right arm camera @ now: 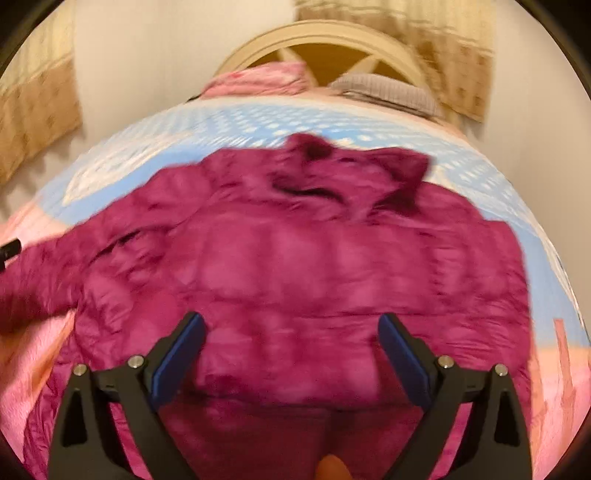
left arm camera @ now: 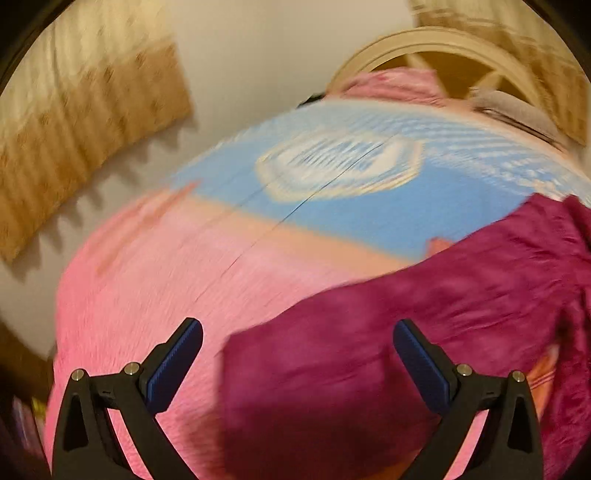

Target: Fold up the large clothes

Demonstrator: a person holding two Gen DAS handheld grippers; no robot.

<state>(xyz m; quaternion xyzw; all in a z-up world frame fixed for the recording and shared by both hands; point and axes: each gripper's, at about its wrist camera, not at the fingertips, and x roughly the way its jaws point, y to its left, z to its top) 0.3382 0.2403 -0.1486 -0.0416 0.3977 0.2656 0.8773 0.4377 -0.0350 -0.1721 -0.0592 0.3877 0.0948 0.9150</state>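
Observation:
A magenta puffer jacket (right arm camera: 295, 258) lies spread flat on a bed, collar toward the headboard, one sleeve stretched out to the left. In the left wrist view the end of that sleeve (left arm camera: 369, 350) lies between and beyond my fingers. My left gripper (left arm camera: 297, 332) is open and empty, hovering over the sleeve end. My right gripper (right arm camera: 291, 325) is open and empty above the jacket's lower back. The tip of the left gripper (right arm camera: 9, 249) shows at the left edge of the right wrist view. Both views are blurred.
The bed has a pink and blue patterned cover (left arm camera: 166, 277). A pink pillow (right arm camera: 258, 79) and a grey knitted item (right arm camera: 384, 90) lie by the cream wooden headboard (right arm camera: 325, 33). Tan curtains (left arm camera: 74, 129) hang on the wall at left.

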